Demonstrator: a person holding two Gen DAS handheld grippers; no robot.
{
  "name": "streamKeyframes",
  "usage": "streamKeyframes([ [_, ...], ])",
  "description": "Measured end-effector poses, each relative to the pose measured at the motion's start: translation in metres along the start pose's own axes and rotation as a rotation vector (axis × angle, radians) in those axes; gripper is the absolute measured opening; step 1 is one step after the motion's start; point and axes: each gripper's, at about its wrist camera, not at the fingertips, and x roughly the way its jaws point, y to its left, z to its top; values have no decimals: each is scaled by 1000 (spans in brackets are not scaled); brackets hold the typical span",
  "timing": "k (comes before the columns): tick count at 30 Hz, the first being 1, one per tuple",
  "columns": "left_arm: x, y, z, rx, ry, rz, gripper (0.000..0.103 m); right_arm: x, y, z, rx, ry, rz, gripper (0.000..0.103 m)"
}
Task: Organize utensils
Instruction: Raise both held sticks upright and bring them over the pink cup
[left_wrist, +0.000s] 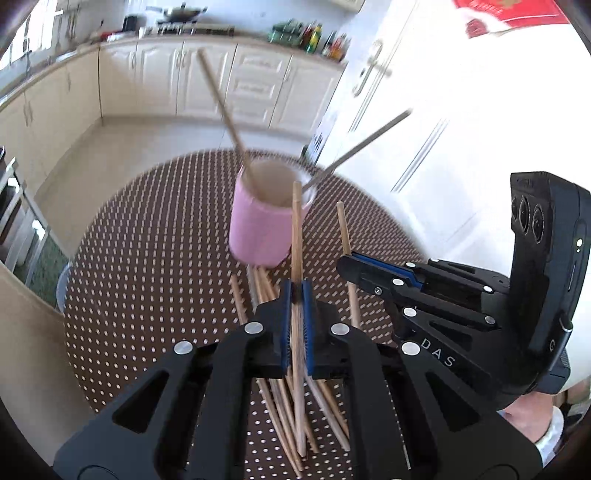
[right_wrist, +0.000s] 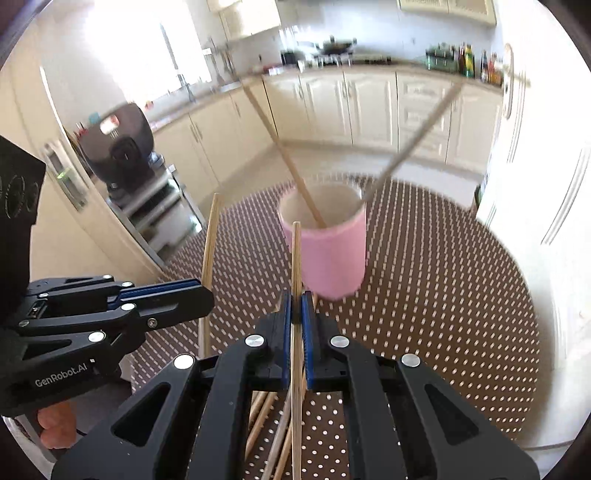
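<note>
A pink cup (left_wrist: 264, 221) (right_wrist: 328, 251) stands on the dotted table, and a wooden chopstick (left_wrist: 221, 110) (right_wrist: 280, 147) and a metal chopstick (left_wrist: 362, 147) (right_wrist: 413, 144) lean in it. My left gripper (left_wrist: 296, 291) (right_wrist: 208, 295) is shut on one wooden chopstick (left_wrist: 296, 229) (right_wrist: 210, 240), held upright above the table. Just to its right, my right gripper (right_wrist: 296, 301) (left_wrist: 345, 264) is shut on another wooden chopstick (right_wrist: 295, 258) (left_wrist: 344, 229). Both grippers hover near the cup's front side. A pile of loose chopsticks (left_wrist: 317, 406) (right_wrist: 266, 417) lies on the cloth below them.
The round table (left_wrist: 147, 258) (right_wrist: 443, 295) has a brown cloth with white dots. A white door (left_wrist: 443, 129) stands close on the right; cream kitchen cabinets (right_wrist: 369, 107) line the far wall. A rack with a dark cooker (right_wrist: 122, 144) sits left of the table.
</note>
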Motion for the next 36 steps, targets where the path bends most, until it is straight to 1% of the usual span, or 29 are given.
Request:
streamKeyframes([
  [4, -26, -16, 5, 31, -76, -16, 6, -21, 6, 10, -9, -92, 19, 4],
  [6, -40, -24, 9, 51, -121, -9, 6, -31, 10, 13, -20, -136, 25, 4],
  [9, -54, -30, 14, 71, -163, -6, 6, -43, 13, 18, -27, -191, 28, 4],
  [12, -64, -33, 21, 83, -207, 14, 6, -58, 14, 19, -46, -261, 0, 4],
  [14, -62, -31, 27, 89, -235, 28, 6, -67, 15, 21, -54, -314, -14, 4],
  [17, -64, -31, 34, 93, -270, 37, 6, -71, 15, 26, -69, -379, -47, 4],
  [20, -69, -33, 45, 102, -308, 60, 6, -80, 18, 29, -73, -467, -86, 4],
  [25, -74, -37, 60, 107, -370, 66, 6, -81, 16, 37, -77, -594, -134, 4],
  [28, -79, -40, 68, 116, -416, 84, 6, -81, 18, 45, -81, -651, -155, 4],
  [29, -80, -40, 70, 118, -432, 89, 6, -81, 18, 46, -89, -675, -175, 4],
  [31, -83, -39, 73, 114, -456, 91, 6, -79, 20, 45, -102, -702, -202, 4],
  [34, -85, -36, 76, 111, -499, 114, 6, -75, 16, 48, -100, -737, -209, 4],
  [36, -81, -34, 79, 113, -510, 125, 6, -71, 13, 49, -105, -755, -211, 4],
])
